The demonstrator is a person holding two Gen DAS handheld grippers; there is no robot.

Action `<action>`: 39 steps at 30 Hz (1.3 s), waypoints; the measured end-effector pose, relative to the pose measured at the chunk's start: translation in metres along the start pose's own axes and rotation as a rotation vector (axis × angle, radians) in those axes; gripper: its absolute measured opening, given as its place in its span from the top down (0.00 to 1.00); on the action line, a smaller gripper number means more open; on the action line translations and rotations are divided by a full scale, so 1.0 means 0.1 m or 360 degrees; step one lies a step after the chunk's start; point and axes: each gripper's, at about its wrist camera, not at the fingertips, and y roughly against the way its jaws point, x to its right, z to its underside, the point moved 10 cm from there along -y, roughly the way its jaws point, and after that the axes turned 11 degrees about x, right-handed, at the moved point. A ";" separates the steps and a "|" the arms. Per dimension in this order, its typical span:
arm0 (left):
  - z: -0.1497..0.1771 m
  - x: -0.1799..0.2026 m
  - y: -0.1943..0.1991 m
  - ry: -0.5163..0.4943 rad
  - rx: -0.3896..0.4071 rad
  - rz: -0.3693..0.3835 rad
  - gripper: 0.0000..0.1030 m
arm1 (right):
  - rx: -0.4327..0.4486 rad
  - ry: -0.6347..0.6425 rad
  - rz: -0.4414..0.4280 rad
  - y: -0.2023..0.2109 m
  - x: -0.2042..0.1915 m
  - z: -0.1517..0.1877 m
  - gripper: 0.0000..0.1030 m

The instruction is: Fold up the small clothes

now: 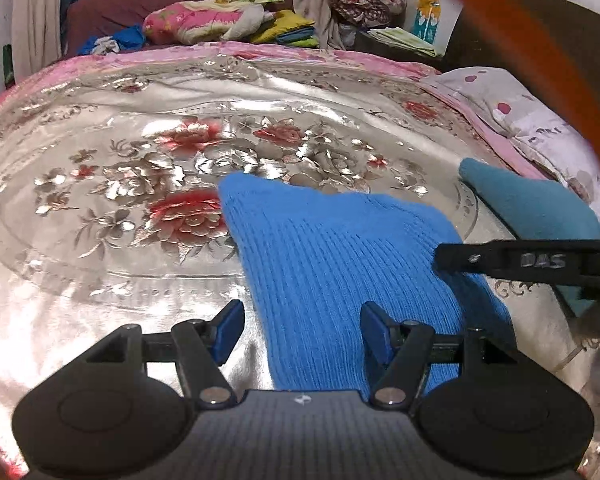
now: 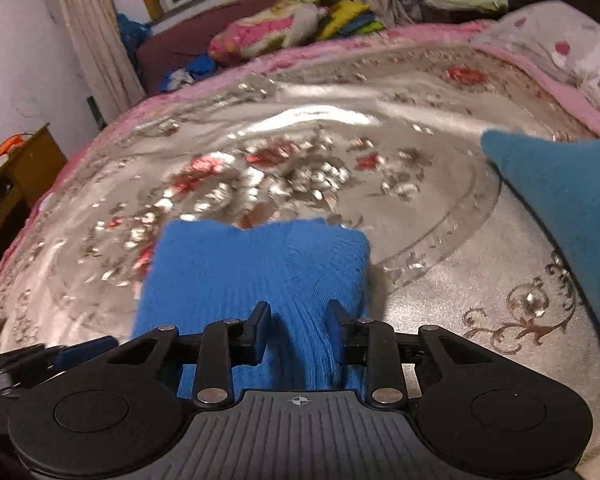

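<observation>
Right wrist view: the right gripper [image 2: 298, 330] jaws pinch a ridge of the blue knit garment [image 2: 256, 268]; left jaws open.

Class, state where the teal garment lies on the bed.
The teal garment lies at the right edge of both views on the silver floral bedspread, right of the blue knit garment.

blue knitted garment [image 2: 256, 268]: ribbed knit cloth, matt, soft.
teal cloth [image 2: 560, 184]: fleecy, matt, no visible weave.
bedspread [image 1: 140, 168]: glossy satin-like cloth, silver with shiny embossed flowers.
left hand-held gripper [image 1: 300, 336]: matt black plastic, blue pads, bright metal pins.
right hand-held gripper [image 2: 298, 332]: same matt black plastic.
</observation>
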 end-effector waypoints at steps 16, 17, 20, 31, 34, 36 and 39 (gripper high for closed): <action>0.25 0.10 0.38 -0.0019 -0.0054 -0.0068 0.33 | -0.0039 0.0052 0.0087 0.55 -0.01 0.32 0.69; 0.27 0.11 0.40 -0.0018 -0.0058 -0.0069 0.33 | -0.0031 0.0064 0.0085 0.59 -0.03 0.32 0.69; 0.34 0.14 0.47 -0.0033 -0.0059 -0.0081 0.32 | -0.0039 0.0091 0.0090 0.70 -0.09 0.39 0.69; 0.60 0.12 0.80 -0.0049 -0.0027 -0.0165 0.12 | -0.0075 0.0063 0.0111 1.23 -0.22 0.79 0.65; 0.66 0.10 0.91 -0.0060 -0.0021 -0.0190 0.08 | -0.0068 0.0082 0.0148 1.39 -0.24 0.88 0.62; 0.70 0.09 0.99 -0.0070 -0.0006 -0.0202 0.03 | -0.0062 0.0080 0.0158 1.48 -0.24 0.93 0.59; 0.78 0.09 1.10 -0.0081 -0.0007 -0.0215 0.00 | -0.0070 0.0065 0.0186 1.55 -0.24 1.06 0.59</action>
